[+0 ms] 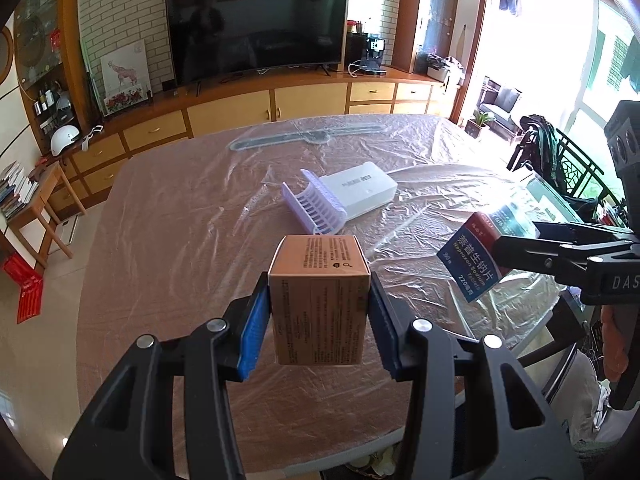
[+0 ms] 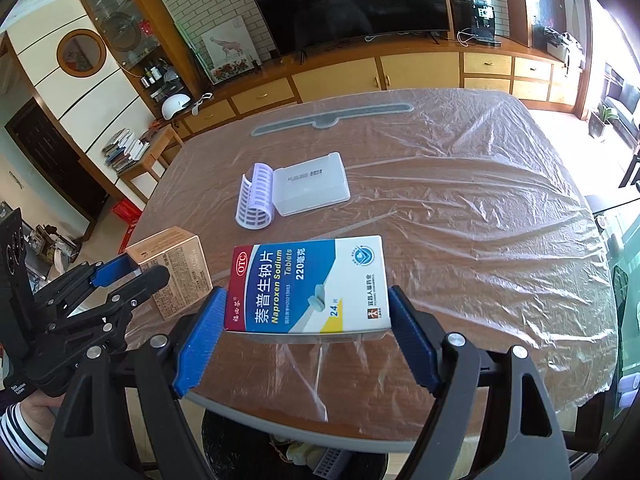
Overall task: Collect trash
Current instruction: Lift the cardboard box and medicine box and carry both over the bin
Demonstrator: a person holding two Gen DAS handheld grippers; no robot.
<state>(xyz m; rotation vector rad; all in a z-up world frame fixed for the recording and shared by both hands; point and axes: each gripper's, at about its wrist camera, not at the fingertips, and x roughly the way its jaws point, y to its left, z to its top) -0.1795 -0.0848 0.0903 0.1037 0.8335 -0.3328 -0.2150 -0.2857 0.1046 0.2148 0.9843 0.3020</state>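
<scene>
1. The table (image 2: 460,168), draped in crinkled clear plastic film (image 2: 500,240), fills both of my views. Under its near edge I see a dark bin (image 2: 248,440) with scraps in it, directly below the right gripper.
2. Mid-table, well apart from both grippers, lie a flat white case (image 2: 310,192) and, touching its left end, a lilac ribbed holder (image 2: 256,196). I judge these to be the pieces left to collect.
3. My left gripper (image 1: 318,316) is pinching a brown cardboard box (image 1: 318,300), a blue pad on each side face. The box is held upright above the near part of the table.
4. My right gripper (image 2: 306,328) is clamped on a blue-and-white Naproxen tablet carton (image 2: 308,284), held across its long axis by the near end, printed face up, the far end pointing away toward the white case.
5. The relation that matters: the bin sits below and behind both loads, nearer the right gripper, so I expect the carton to drop first, with a pull back past the table edge.
</scene>
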